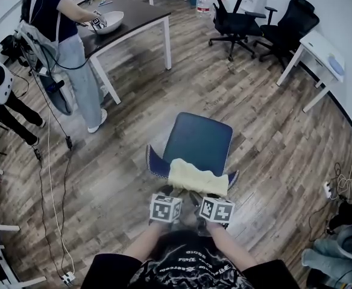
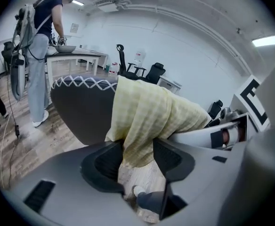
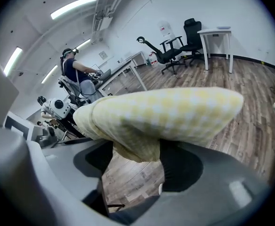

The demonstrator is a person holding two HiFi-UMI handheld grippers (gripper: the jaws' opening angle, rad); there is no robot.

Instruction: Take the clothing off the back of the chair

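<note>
Two grippers are standing wide open. Your left gripper [image 2: 137, 155] and right gripper [image 3: 136, 158] are each straddling a hanging fold of the yellow checked clothing [image 1: 197, 176], with neither yet pinching it. The clothing is lying draped over the chair back [image 1: 157, 163]. If you are closing on only a shallow edge, the fabric is likely slipping free, or one side is dragging and snagging on the chair back.
</note>
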